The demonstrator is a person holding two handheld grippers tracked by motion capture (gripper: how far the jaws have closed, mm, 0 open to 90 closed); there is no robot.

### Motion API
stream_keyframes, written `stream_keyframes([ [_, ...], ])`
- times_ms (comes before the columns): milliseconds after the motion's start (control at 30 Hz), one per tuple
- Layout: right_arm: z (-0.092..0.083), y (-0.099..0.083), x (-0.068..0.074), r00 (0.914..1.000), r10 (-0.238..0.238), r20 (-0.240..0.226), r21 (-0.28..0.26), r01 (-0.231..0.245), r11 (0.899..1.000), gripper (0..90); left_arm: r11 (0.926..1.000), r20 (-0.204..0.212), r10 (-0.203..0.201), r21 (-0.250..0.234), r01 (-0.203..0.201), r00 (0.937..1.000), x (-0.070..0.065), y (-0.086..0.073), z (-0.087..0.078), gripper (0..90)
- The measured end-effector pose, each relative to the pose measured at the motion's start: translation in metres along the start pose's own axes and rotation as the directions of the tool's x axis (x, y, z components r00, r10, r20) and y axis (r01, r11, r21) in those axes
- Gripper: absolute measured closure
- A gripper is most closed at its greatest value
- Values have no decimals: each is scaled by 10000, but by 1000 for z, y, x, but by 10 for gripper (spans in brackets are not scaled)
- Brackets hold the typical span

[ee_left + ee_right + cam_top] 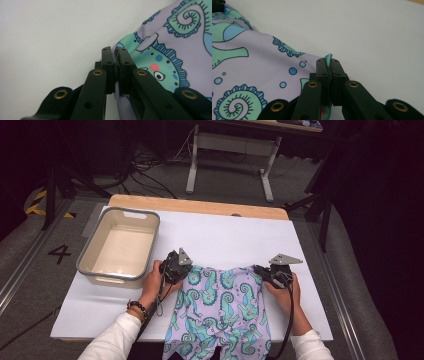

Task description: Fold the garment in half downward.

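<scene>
The left gripper (184,270) and right gripper (261,271) each pinch a far corner of the seahorse-print leggings (220,310), whose length trails back over the table's (225,235) near edge.

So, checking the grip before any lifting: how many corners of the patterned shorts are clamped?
2. The left gripper pinches the far-left corner of the shorts; the right gripper pinches the far-right corner. The near end hangs off the table, partly hidden.

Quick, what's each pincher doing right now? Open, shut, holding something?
Left gripper: shut on the edge of the seahorse cloth.
Right gripper: shut on the same cloth's other corner.
</scene>
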State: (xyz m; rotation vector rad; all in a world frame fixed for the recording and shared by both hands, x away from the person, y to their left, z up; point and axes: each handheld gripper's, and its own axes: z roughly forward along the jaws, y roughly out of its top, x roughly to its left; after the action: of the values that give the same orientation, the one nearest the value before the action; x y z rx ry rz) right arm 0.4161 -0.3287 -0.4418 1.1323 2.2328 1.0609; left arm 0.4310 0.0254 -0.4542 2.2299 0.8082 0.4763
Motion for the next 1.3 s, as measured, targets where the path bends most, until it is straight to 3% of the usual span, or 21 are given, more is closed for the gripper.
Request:
stream_keyframes([
  [133, 2, 9, -6, 9995, 65, 309, -345, -55, 9994, 884, 9999, -488, -89, -55, 86, 9988, 6, 11, 1, 860],
  [233, 4, 17, -12, 9985, 78, 549, -535, -49, 9986, 884, 9987, -761, -517, -58, 515, 9958, 13, 18, 5, 860],
  [367, 9, 28, -20, 9961, 171, 868, -764, -105, 9970, 884, 9972, -1231, -742, -185, 725, 9896, 23, 29, 10, 860],
  [700, 23, 57, -34, 9887, 290, 1469, -996, -144, 9949, 884, 9883, -2108, -1484, -673, 1371, 9662, 48, 53, 28, 860],
  [867, 33, 65, -40, 9849, 357, 1696, -900, -206, 9957, 883, 9916, -2486, -1275, -512, 1185, 9602, 53, 65, 37, 859],
  [1133, 51, 67, -45, 9766, 244, 2139, -461, -149, 9988, 883, 9944, -2722, -1051, -220, 1030, 9565, 58, 68, 50, 858],
  [1233, 55, 69, -46, 9746, 295, 2220, -408, -209, 9989, 883, 9932, -2811, -1150, -172, 1149, 9528, 61, 69, 53, 858],
  [1300, 56, 71, -45, 9728, 245, 2302, -409, -154, 9990, 881, 9924, -3025, -1227, -278, 1199, 9452, 61, 70, 54, 860],
])
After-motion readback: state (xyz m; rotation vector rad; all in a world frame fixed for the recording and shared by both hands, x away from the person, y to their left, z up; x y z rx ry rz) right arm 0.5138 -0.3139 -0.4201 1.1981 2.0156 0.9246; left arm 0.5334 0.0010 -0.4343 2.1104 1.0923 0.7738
